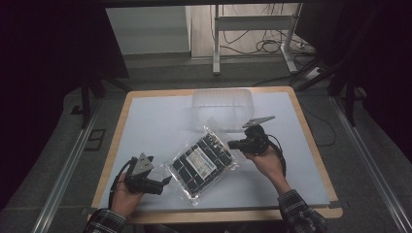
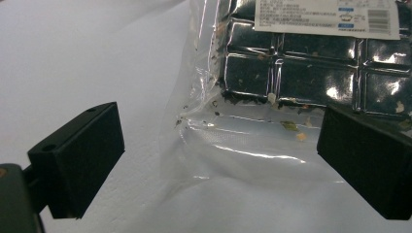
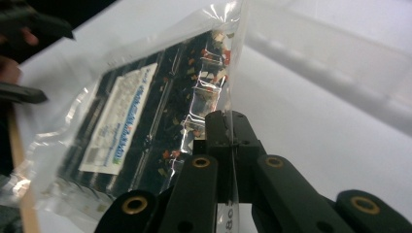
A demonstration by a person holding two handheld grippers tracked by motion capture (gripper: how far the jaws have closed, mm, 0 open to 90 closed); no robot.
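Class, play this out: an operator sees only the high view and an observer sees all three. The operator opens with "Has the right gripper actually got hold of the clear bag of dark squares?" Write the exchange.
Observer: Yes. In the right gripper view the right gripper is shut on the bag's clear edge.
Operator: And the left one?
Observer: The left gripper is open; its fingers stand wide apart, with the bag's empty clear end between them, ungripped.
Operator: Anything loose inside the bag?
Observer: Small crumbs lie in the clear strip beside the dark squares.
Operator: What is on the white label?
Observer: A barcode shows at one end; the print is too small to read.
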